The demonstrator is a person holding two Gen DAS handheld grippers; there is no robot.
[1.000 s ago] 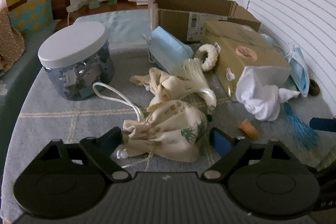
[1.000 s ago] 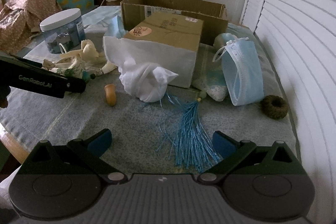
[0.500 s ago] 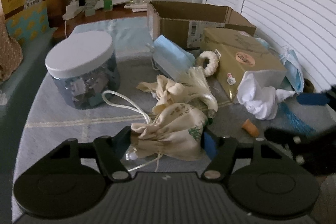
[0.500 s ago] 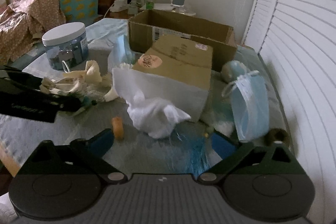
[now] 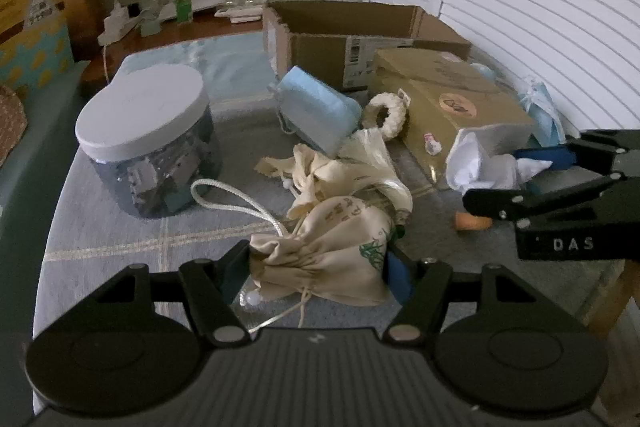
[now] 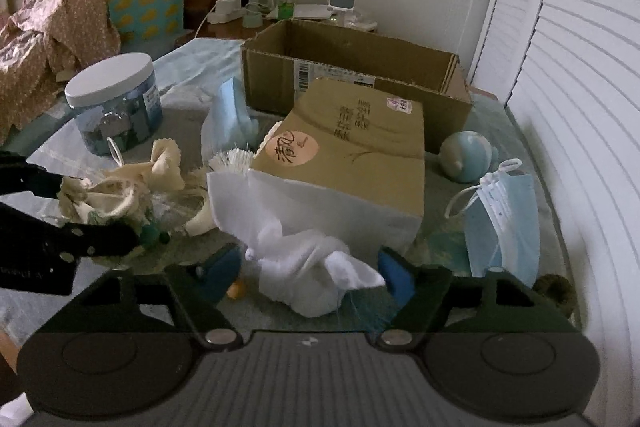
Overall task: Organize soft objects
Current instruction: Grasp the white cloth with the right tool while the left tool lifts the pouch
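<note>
Our left hand-held gripper (image 5: 316, 273) clenches the cream drawstring pouch (image 5: 328, 259). Beside the brown box (image 6: 352, 155), our right hand-held gripper (image 6: 308, 277) is closing around the white cloth (image 6: 312, 267).

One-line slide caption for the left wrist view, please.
Left gripper clamps a cream drawstring pouch on the grey cloth; right gripper closing around white cloth.

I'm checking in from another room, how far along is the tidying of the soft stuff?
Early: nothing looks sorted, and the brown cardboard box shows nothing inside. Left claw grips the cream drawstring pouch; right claw is closing around the white crumpled cloth. Blue face masks remain.
</note>
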